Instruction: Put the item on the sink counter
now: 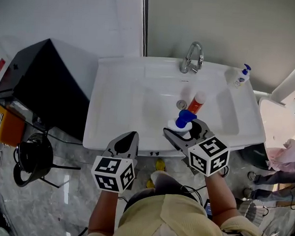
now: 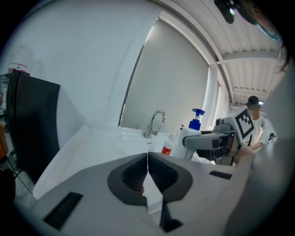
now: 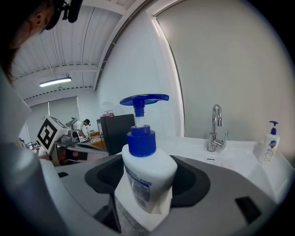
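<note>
Grip: right claw (image 1: 184, 131) is spread wide and clamped across the lower body of the white pump bottle (image 3: 148, 171), blue pump head upright (a low hold, probably chosen so it can be set down standing). Only the head view locates it, over the front rim of the sink counter (image 1: 113, 106) by the basin. Contact with the surface not discernible. Left claw (image 2: 147, 174) has its jaws pressed together on nothing, which its own view shows clearly. It hangs just off the counter's front edge.

Head view steeply down on sink (image 1: 123, 104), both gripper views low, close, facing the shared faucet (image 2: 154, 124)
</note>
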Action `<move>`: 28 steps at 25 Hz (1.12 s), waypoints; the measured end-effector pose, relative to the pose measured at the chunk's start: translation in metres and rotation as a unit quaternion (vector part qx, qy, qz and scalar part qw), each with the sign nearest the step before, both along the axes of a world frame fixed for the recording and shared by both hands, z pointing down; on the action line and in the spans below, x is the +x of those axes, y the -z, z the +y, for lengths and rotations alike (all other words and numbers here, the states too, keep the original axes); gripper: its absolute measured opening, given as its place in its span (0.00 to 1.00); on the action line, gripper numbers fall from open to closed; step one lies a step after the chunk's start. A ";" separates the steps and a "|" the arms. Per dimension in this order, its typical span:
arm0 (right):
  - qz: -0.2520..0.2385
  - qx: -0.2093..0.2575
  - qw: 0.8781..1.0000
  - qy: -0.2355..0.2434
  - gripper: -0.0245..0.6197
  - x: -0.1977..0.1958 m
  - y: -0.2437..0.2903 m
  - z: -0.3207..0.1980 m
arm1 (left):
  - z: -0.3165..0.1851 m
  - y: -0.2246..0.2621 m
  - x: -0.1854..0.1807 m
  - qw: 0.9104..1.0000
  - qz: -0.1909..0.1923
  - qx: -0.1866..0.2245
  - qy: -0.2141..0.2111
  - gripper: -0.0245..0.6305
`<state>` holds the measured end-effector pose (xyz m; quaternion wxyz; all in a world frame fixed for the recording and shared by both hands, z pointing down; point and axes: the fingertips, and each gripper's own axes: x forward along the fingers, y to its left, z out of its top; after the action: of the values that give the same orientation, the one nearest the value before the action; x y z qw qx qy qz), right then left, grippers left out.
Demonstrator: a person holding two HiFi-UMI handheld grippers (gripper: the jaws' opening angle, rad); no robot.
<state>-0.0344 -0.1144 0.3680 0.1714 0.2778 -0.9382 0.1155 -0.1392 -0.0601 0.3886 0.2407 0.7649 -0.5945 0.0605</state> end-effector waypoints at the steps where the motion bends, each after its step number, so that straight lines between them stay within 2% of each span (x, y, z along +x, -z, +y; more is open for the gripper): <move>1: 0.000 -0.001 1.000 0.001 0.54 -0.002 -0.001 -0.004 | -0.003 -0.001 -0.002 1.000 0.000 -0.001 0.003 0.10; 10: 0.000 -0.002 1.000 0.015 0.53 -0.022 -0.005 -0.045 | -0.041 -0.008 -0.025 1.000 0.005 -0.008 0.027 0.10; 14: 0.002 -0.007 1.000 0.019 0.53 -0.020 -0.008 -0.065 | -0.067 -0.010 -0.021 1.000 0.008 -0.011 0.027 0.10; 20: 0.009 -0.001 1.000 0.028 0.53 -0.021 -0.011 -0.091 | -0.102 -0.008 -0.015 0.999 -0.011 -0.012 0.030 0.10; 28: -0.001 -0.009 0.999 0.043 0.53 -0.020 -0.015 -0.117 | -0.140 -0.007 -0.009 0.999 -0.015 -0.018 0.041 0.10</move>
<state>-0.0548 -0.2312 0.3828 0.1774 0.2353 -0.9485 0.1163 -0.1478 -0.2003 0.3959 0.2477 0.7344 -0.6277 0.0729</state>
